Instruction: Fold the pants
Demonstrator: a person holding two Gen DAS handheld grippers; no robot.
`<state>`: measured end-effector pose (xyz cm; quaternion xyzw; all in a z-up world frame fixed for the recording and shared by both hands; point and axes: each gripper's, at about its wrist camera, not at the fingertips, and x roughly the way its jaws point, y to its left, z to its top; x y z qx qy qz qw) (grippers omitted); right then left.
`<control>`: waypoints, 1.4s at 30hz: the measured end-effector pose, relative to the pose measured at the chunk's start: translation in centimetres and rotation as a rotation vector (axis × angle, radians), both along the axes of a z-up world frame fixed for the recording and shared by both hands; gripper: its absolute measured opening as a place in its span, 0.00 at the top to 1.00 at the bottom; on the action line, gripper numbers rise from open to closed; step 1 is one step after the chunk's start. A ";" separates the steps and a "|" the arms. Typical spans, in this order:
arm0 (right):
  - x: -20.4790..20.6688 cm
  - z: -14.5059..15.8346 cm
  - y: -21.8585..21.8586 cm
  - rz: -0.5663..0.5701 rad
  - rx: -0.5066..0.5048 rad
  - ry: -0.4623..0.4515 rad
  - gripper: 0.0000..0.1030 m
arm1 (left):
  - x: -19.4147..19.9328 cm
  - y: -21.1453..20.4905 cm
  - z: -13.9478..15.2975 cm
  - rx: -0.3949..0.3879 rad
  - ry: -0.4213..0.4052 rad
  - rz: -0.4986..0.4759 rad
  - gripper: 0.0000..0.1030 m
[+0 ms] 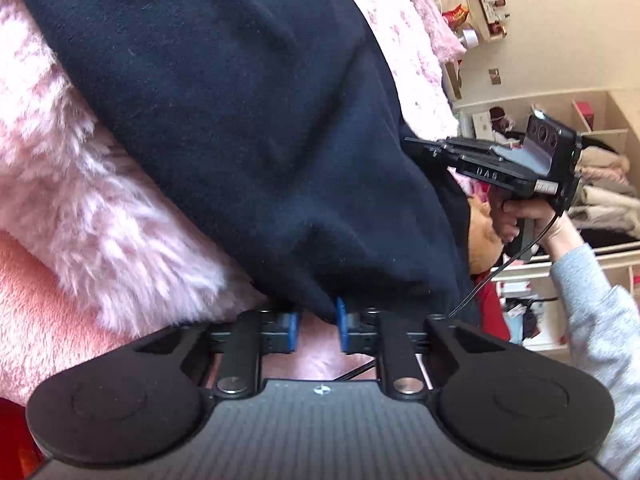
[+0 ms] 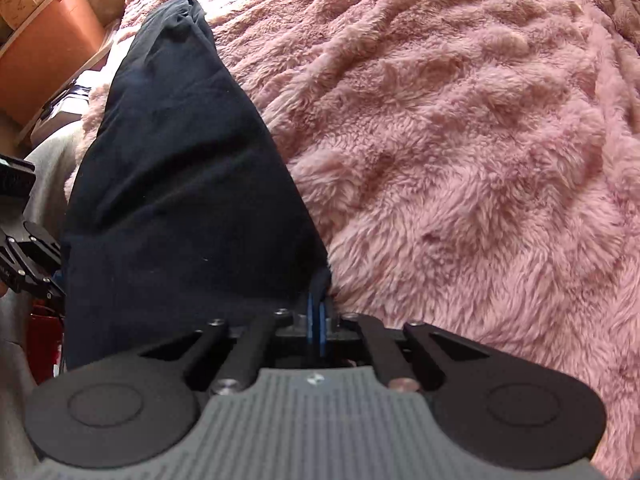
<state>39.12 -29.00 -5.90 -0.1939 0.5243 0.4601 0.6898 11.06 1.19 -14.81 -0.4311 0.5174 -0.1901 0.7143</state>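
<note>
**Dark pants held up at two corners over a pink bed cover**

The dark navy pants of soft, fleecy cloth (image 1: 240,120) lay stretched across a fluffy pink fur blanket (image 2: 460,140) on a bed, one end of the garment raised toward the two cameras and the rest trailing away over the blanket to its far edge. In the right wrist view the cloth narrowed to a point just at the tool.

The right hand-held gripper (image 2: 317,320), black with blue pads, was closed tight on that point of the pants: the two blue pads (image 2: 310,316) stood almost together with a pinch of dark cloth drawn up between them.

The left hand-held gripper (image 1: 316,330) stood with a narrow gap between its blue pads (image 1: 341,324). The lower fold of the pants hung down onto the gap and touched the right-hand pad; whether the pads pressed the cloth could not be told from this view.

In the left wrist view the right tool's black body showed beyond the garment's edge, held by a hand (image 1: 524,220) in a light grey sleeve (image 1: 596,320), with a thin black cable trailing from it. Behind it stood white open shelves (image 1: 592,120) with folded clothes and small items. In the right wrist view a brown box (image 2: 44,52) stood past the bed's far left edge.
</note>
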 end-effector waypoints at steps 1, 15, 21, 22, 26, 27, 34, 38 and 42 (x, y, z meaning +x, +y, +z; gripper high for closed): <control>0.0 0.2 -0.3 -0.018 0.008 -0.015 1.00 | -0.1 -0.2 0.1 -0.002 0.008 -0.001 0.87; -6.2 7.2 -0.2 -0.443 0.005 -0.507 0.25 | -4.0 11.8 9.6 0.411 -0.166 0.235 0.27; -11.5 8.6 7.6 -0.483 0.163 -0.586 0.25 | -3.1 23.7 10.3 0.604 -0.069 0.589 0.34; -12.3 8.3 9.5 -0.473 0.180 -0.572 0.25 | -2.7 25.4 10.3 0.617 -0.058 0.631 0.34; -15.1 6.1 16.0 -0.427 0.223 -0.501 0.26 | -1.5 31.0 9.6 0.679 -0.060 0.710 0.34; -15.8 5.5 17.3 -0.420 0.238 -0.487 0.26 | -0.9 31.7 9.3 0.672 -0.059 0.723 0.34; -18.4 1.0 23.9 -0.435 0.328 -0.374 0.26 | 2.6 36.6 7.6 0.614 -0.098 0.780 0.40; -19.1 -0.6 25.6 -0.471 0.339 -0.341 0.26 | 3.5 39.8 6.3 0.532 -0.154 0.774 0.42; -20.0 -1.4 25.0 -0.539 0.441 -0.398 0.26 | 3.9 42.6 4.2 0.484 -0.186 0.760 0.44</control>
